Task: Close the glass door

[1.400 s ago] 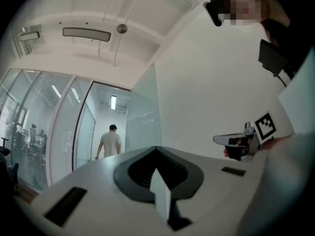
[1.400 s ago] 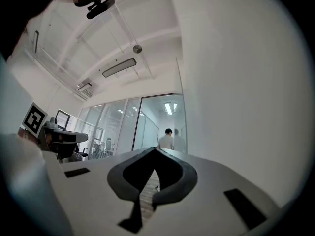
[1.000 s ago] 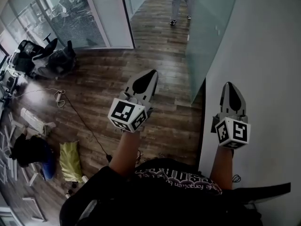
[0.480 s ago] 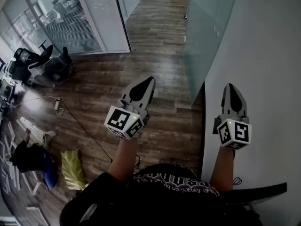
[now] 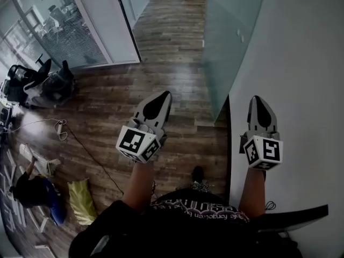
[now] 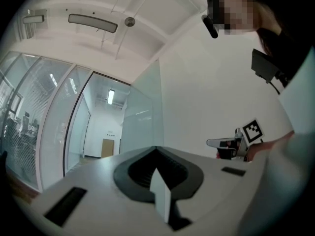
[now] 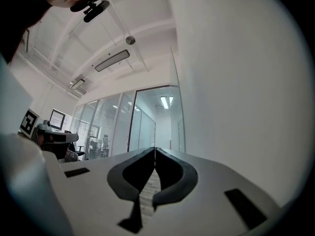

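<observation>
Brown wood floor runs up a corridor, with a plain white wall along the right. The glass door, a frosted pane, stands ahead and to the right. It angles out from that wall's edge over the floor, so I'd judge it open and the closing not yet begun, with all of the task left. Neither of the 2 grippers touches it. The left gripper has its fingers pressed together on nothing, out over the floor. The right gripper is likewise closed and empty, close beside the wall and short of the pane. The pane's top is cut off, and I can make out no handle, hinge or frame.
</observation>
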The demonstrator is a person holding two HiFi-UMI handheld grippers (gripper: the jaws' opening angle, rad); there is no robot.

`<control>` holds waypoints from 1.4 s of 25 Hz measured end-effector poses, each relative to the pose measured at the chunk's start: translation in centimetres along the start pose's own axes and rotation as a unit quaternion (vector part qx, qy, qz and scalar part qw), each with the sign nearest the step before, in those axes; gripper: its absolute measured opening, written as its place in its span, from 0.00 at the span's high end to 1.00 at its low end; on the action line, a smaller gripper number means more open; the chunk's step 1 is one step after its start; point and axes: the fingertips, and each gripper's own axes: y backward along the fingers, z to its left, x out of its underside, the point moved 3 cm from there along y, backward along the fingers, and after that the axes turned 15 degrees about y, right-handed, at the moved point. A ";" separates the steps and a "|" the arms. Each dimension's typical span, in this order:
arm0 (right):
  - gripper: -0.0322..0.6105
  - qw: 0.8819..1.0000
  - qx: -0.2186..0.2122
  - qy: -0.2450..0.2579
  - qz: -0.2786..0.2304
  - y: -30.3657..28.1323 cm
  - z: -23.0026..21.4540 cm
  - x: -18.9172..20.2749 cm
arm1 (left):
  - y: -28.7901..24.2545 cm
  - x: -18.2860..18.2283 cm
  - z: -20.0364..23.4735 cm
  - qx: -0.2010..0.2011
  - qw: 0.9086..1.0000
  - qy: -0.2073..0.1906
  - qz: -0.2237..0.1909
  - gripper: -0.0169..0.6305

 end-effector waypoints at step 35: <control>0.94 0.999 0.040 0.004 0.029 -21.2 -9.1 5.9 | -21.8 -0.8 11.1 0.035 0.999 -0.006 0.006 0.97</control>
